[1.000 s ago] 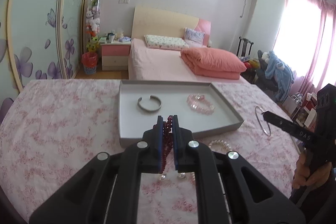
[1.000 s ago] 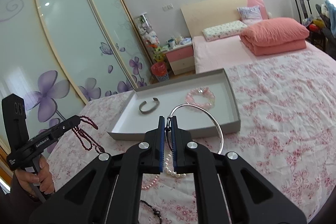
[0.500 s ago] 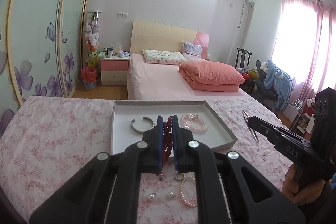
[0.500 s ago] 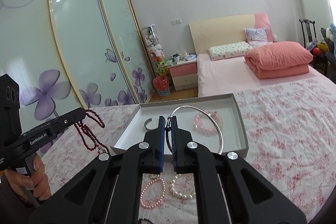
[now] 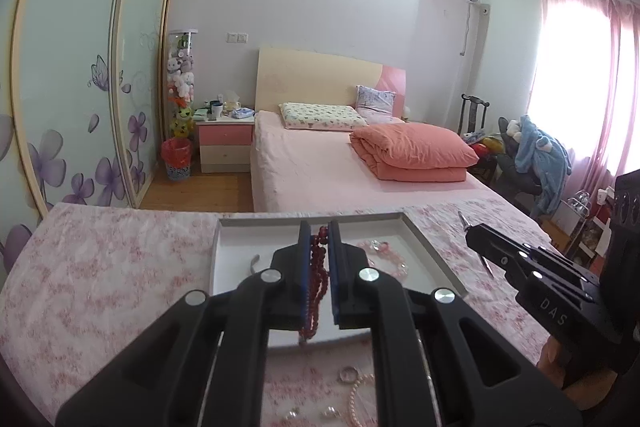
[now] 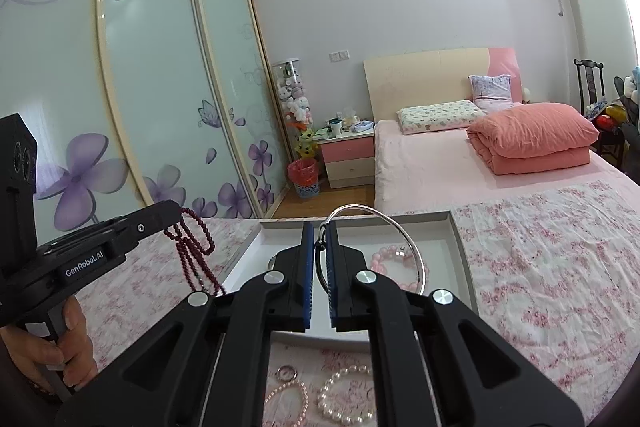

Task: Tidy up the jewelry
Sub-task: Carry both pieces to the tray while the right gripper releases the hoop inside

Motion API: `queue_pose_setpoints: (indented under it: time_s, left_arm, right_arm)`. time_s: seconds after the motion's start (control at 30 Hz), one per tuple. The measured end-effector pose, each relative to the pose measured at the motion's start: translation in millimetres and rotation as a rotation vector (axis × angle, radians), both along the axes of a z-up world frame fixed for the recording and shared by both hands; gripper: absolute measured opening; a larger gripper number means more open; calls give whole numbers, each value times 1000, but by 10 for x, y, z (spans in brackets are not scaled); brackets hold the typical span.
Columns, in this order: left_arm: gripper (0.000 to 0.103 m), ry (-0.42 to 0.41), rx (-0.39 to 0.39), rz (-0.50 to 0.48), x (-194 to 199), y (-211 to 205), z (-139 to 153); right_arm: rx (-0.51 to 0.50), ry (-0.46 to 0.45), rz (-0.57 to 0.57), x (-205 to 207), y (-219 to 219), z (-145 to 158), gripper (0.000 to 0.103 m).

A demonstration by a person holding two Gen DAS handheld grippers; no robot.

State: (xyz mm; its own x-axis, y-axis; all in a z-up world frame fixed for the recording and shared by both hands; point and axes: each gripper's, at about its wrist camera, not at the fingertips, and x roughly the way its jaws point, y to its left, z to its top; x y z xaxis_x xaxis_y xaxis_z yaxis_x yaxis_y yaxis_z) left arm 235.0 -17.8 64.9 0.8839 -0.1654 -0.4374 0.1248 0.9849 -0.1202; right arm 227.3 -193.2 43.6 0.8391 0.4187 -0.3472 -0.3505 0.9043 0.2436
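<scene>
My left gripper (image 5: 319,227) is shut on a dark red bead necklace (image 5: 316,279) that hangs in loops above the near part of the white tray (image 5: 436,259). The right gripper (image 6: 319,227) is shut on a thin silver bangle (image 6: 400,231), held over the same white tray (image 6: 460,251). In the tray lie a pink bead bracelet (image 6: 394,259) and a silver cuff (image 5: 255,261), mostly hidden behind my fingers. In the right wrist view the left gripper (image 6: 174,209) shows at the left with the red beads (image 6: 192,251) dangling from it. The right gripper (image 5: 472,229) appears at the right of the left wrist view.
Loose pieces lie on the floral cloth (image 5: 100,267) in front of the tray: a white pearl bracelet (image 6: 344,397), a thin pink bead bracelet (image 6: 292,395), a small ring (image 6: 286,373). A bed (image 5: 340,167) with a folded quilt stands beyond the table edge.
Both grippers have risen and tilted up, still holding the red beads and the silver bangle. The tray now sits lower in both views.
</scene>
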Motion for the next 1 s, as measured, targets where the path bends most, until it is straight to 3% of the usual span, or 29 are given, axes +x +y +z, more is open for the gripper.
queue_pose_setpoints:
  time_s: [0.3, 0.7, 1.0]
  left_arm:
    - [9, 27, -5, 29, 325, 62, -120]
    - [9, 86, -6, 37, 738, 95, -390]
    - [9, 130, -12, 50, 945, 137, -602]
  right_arm:
    - [-14, -3, -22, 291, 47, -60, 7]
    - [-70, 85, -45, 798, 136, -402, 7]
    - [-133, 111, -49, 954, 283, -596, 7]
